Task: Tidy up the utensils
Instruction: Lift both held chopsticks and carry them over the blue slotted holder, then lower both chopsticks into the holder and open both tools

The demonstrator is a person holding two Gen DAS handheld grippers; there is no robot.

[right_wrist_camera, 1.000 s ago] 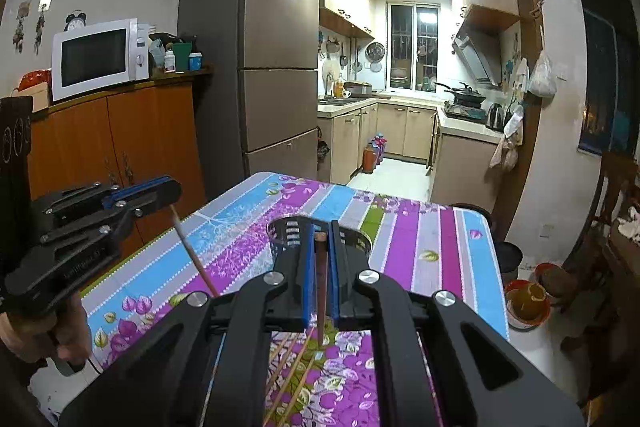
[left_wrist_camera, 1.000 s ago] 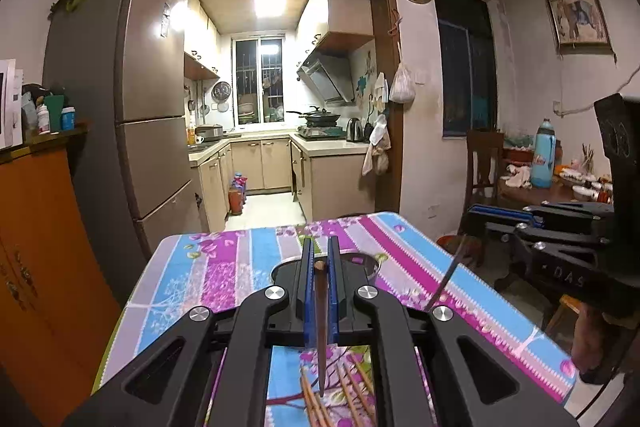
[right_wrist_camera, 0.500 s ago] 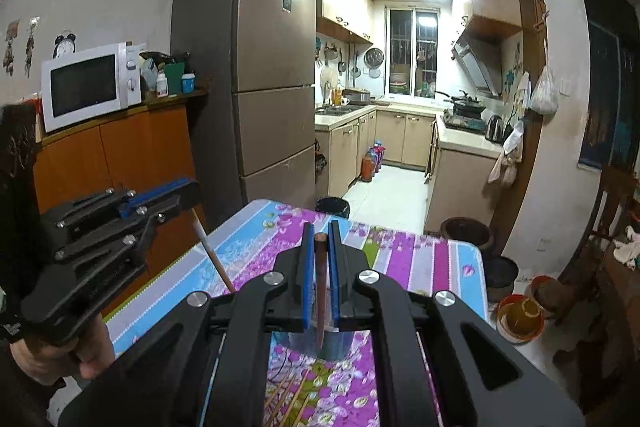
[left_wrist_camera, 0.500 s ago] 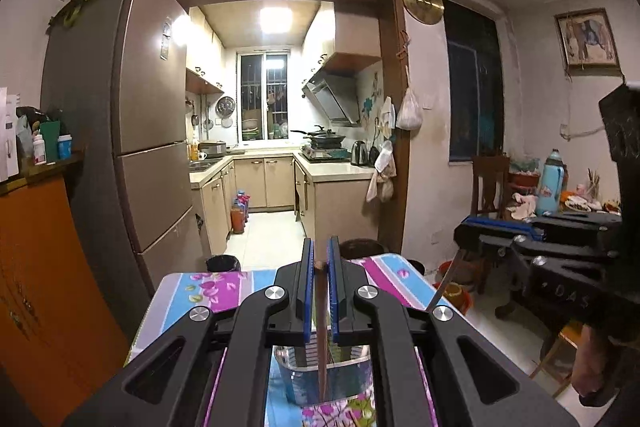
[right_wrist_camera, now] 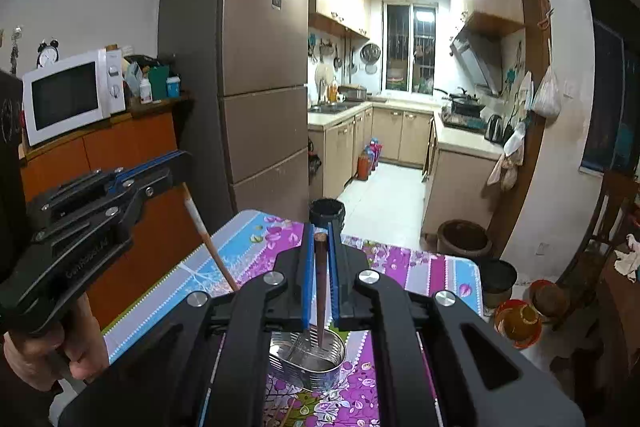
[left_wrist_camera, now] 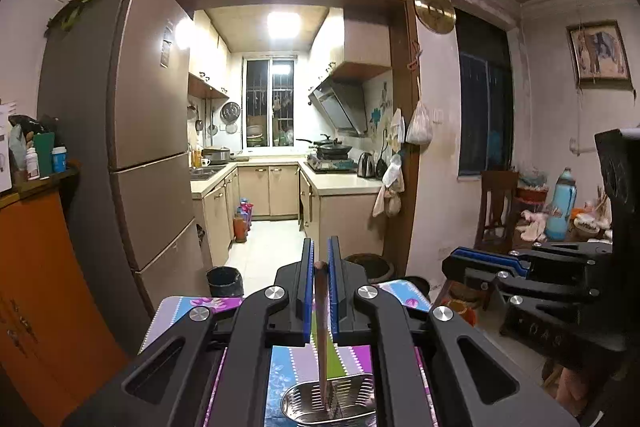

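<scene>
My left gripper (left_wrist_camera: 319, 259) is shut on a brown chopstick (left_wrist_camera: 321, 331) that hangs down into a steel utensil holder (left_wrist_camera: 304, 405) on the floral tablecloth. My right gripper (right_wrist_camera: 319, 237) is shut on another brown chopstick (right_wrist_camera: 320, 291), its tip over the same steel holder (right_wrist_camera: 306, 367). The left gripper also shows at the left of the right wrist view (right_wrist_camera: 182, 163), its chopstick (right_wrist_camera: 208, 239) slanting down. The right gripper shows at the right of the left wrist view (left_wrist_camera: 450, 261).
The table with its striped floral cloth (right_wrist_camera: 256, 239) ends just beyond the holder. Loose chopsticks (right_wrist_camera: 276, 417) lie on the cloth near me. A fridge (right_wrist_camera: 256, 79), an orange cabinet (right_wrist_camera: 128, 147) and dark bins (right_wrist_camera: 326, 211) stand beyond.
Both grippers have risen and moved forward over the steel holder, each still shut on its chopstick. The chopstick tips now hang at the holder instead of over the loose pile.
</scene>
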